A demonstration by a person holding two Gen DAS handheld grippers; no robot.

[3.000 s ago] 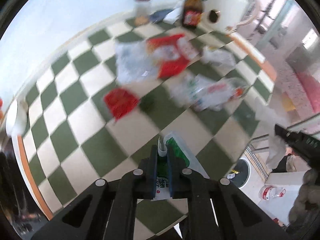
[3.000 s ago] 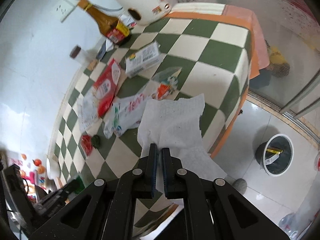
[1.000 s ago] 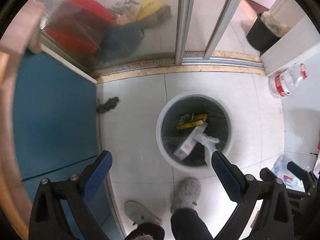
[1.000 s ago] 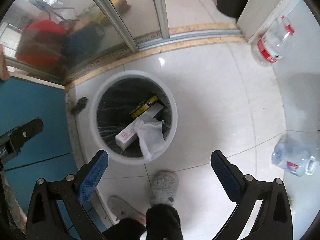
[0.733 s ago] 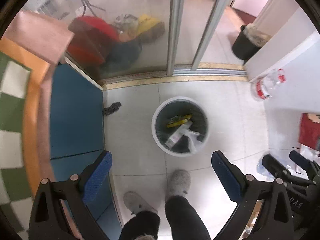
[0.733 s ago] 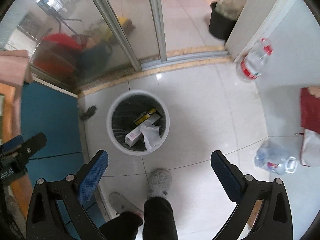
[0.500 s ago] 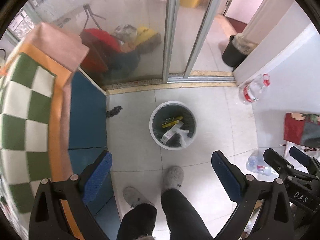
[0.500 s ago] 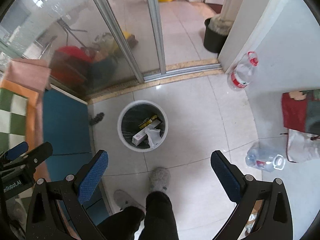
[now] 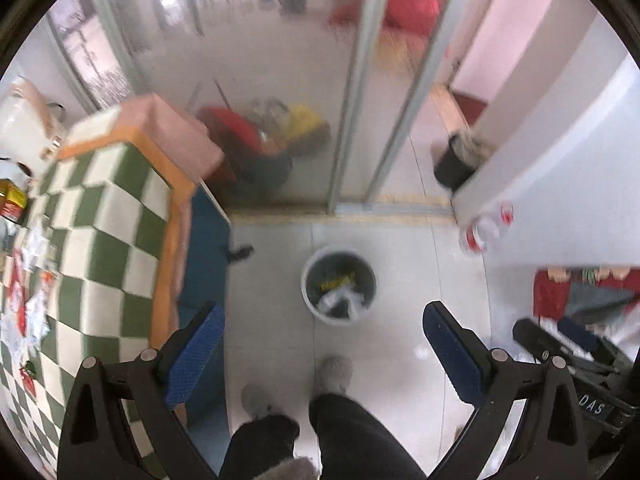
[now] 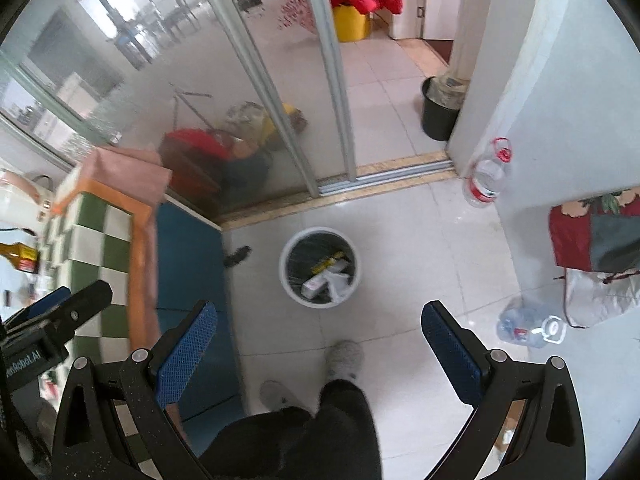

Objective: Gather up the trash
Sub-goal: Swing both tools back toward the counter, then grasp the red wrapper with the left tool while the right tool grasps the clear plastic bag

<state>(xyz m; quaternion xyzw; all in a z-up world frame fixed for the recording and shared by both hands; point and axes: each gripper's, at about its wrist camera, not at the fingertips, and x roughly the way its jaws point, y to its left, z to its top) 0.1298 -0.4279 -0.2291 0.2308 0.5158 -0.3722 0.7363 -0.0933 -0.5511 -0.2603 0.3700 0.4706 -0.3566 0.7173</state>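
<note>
A round white trash bin stands on the tiled floor below both grippers, with a small box, a yellow wrapper and white tissue inside. My left gripper is open and empty, high above the bin. My right gripper is open and empty too, just as high. More wrappers lie on the green-checked table at the far left of the left wrist view. The left gripper's body shows in the right wrist view at the left edge.
A person's legs and grey slippers stand just in front of the bin. Sliding glass doors are behind it. Plastic bottles lie on the floor to the right. A black bucket stands by the white wall.
Both grippers held trash 3 s ago, then opened over the bin and let it drop in. Since then both have risen away, so the bin looks smaller and the table edge has come into view.
</note>
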